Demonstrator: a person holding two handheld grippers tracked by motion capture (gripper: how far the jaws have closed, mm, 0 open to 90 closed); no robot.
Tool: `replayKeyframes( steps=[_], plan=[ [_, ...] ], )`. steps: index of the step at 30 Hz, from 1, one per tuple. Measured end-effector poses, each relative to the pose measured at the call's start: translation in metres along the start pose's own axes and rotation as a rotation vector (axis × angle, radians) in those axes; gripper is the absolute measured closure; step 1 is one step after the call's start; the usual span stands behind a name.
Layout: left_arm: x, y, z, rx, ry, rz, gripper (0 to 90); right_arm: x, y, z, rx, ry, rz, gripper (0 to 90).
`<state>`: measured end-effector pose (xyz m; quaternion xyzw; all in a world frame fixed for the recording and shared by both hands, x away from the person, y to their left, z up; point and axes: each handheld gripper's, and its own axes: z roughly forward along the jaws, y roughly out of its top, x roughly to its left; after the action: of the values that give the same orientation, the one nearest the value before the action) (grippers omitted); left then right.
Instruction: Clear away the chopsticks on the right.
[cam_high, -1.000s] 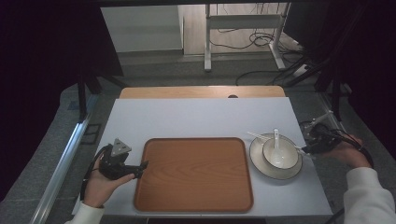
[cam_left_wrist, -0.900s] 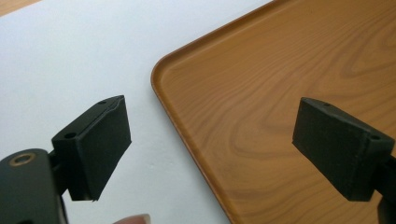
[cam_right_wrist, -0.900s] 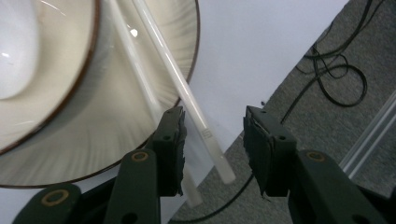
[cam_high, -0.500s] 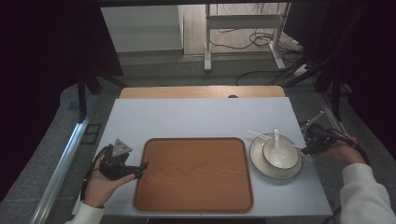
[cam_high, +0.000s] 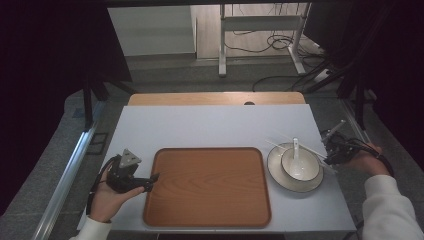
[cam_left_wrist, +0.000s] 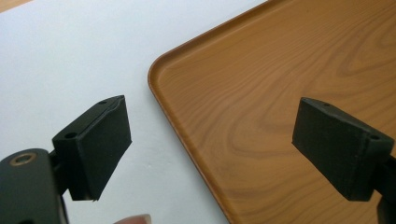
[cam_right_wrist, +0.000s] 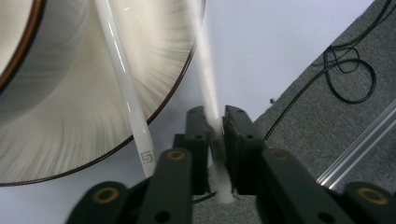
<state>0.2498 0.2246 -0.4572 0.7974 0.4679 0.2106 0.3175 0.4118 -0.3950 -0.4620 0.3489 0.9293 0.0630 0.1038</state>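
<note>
Pinching white chopstick (cam_right_wrist: 211, 116) between right gripper (cam_right_wrist: 214, 123) jaws, just closed; plate (cam_right_wrist: 93, 116) beside.

left tool (cam_high: 150, 181): black; grey three-cornered plate on top; black cable
right tool (cam_right_wrist: 215, 133): black; flat square pads; brass-ringed screw holes
sleeves (cam_high: 392, 210): white, on both arms

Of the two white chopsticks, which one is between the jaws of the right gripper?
The blurred chopstick; the right gripper pinches it. The other chopstick, with a printed mark, lies free across the plate.
</note>
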Motion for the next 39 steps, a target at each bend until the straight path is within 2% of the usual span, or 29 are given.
replayKeyframes(
  steps=[5,12,17,21,23,28,32,39],
  plan=[
    [0.001,-0.001,0.001,0.004,0.002,-0.002,11.2,0.001,-0.001,-0.001,-0.01,0.013,-0.002,83.4],
    [0.0,0.0,0.0,0.0,0.002,-0.002,11.2,0.001,-0.001,-0.013,-0.063,-0.043,0.064,83.9],
    [0.001,0.0,0.0,0.003,0.004,0.002,11.2,0.004,-0.002,-0.027,-0.119,-0.065,0.094,84.0],
    [0.0,0.0,-0.001,-0.008,0.002,-0.007,11.2,0.006,-0.004,-0.041,-0.187,-0.078,0.121,84.1],
    [0.0,0.0,-0.001,-0.01,0.003,-0.008,11.2,0.008,-0.004,-0.048,-0.212,-0.088,0.15,84.1],
    [0.001,0.0,-0.002,-0.013,0.002,-0.01,11.2,0.011,-0.005,-0.06,-0.27,-0.085,0.19,84.1],
    [0.001,0.001,-0.003,-0.015,0.003,-0.008,11.2,0.016,-0.005,-0.066,-0.323,-0.072,0.195,84.1],
    [0.001,0.001,-0.002,-0.011,0.003,-0.003,11.2,0.033,0.003,-0.076,-0.397,-0.053,0.162,84.1]
  ],
)
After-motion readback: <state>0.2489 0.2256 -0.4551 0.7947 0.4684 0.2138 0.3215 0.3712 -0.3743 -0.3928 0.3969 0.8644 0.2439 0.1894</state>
